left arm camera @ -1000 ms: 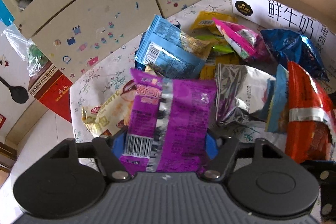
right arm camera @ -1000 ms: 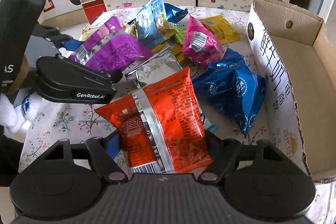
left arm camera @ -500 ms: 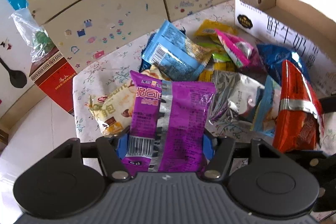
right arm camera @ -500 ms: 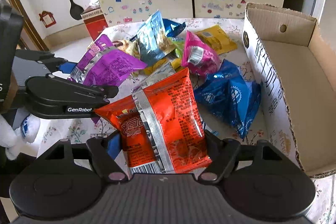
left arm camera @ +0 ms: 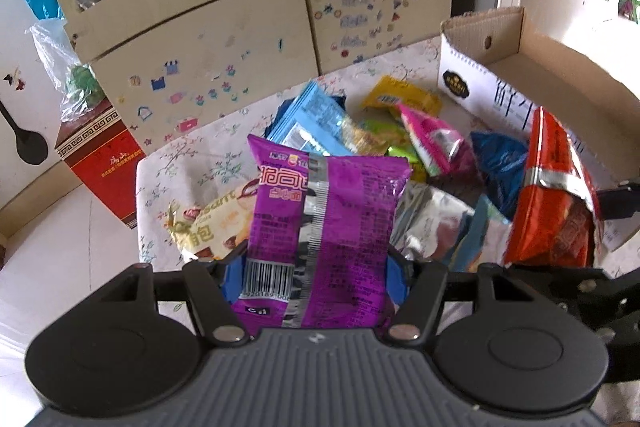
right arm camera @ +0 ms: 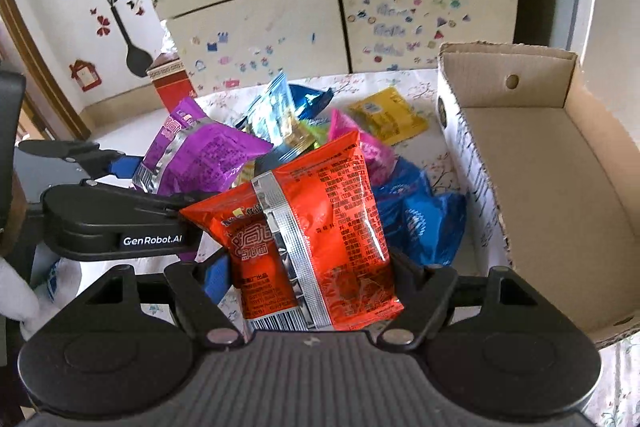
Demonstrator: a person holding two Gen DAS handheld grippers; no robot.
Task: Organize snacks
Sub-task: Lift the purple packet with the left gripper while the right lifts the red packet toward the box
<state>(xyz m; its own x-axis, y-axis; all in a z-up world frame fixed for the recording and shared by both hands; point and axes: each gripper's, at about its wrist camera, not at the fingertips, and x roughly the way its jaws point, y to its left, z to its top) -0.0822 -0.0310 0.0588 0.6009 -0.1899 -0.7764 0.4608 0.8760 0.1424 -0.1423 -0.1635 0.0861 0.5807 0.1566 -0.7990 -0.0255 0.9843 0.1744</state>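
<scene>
My left gripper (left arm camera: 316,279) is shut on a purple snack bag (left arm camera: 320,227) and holds it above the table. My right gripper (right arm camera: 312,279) is shut on an orange-red snack bag (right arm camera: 312,235), lifted above the pile. The purple bag (right arm camera: 200,155) and left gripper (right arm camera: 120,223) show at the left of the right wrist view; the orange bag (left arm camera: 552,195) shows at the right of the left wrist view. An open cardboard box (right arm camera: 560,163) stands to the right, with nothing visible inside.
A pile of snack bags lies on the floral tablecloth (left arm camera: 192,163): blue (right arm camera: 416,215), pink (left arm camera: 432,139), yellow (right arm camera: 388,119), light blue (left arm camera: 316,127), silver (left arm camera: 432,223), a cream bread pack (left arm camera: 216,223). A cabinet (left arm camera: 240,39) stands behind, a red box (left arm camera: 100,163) at the left.
Both grippers have lifted their bags higher and pulled back from the pile. The cabinet shelf has come into view. The grips have not changed.
</scene>
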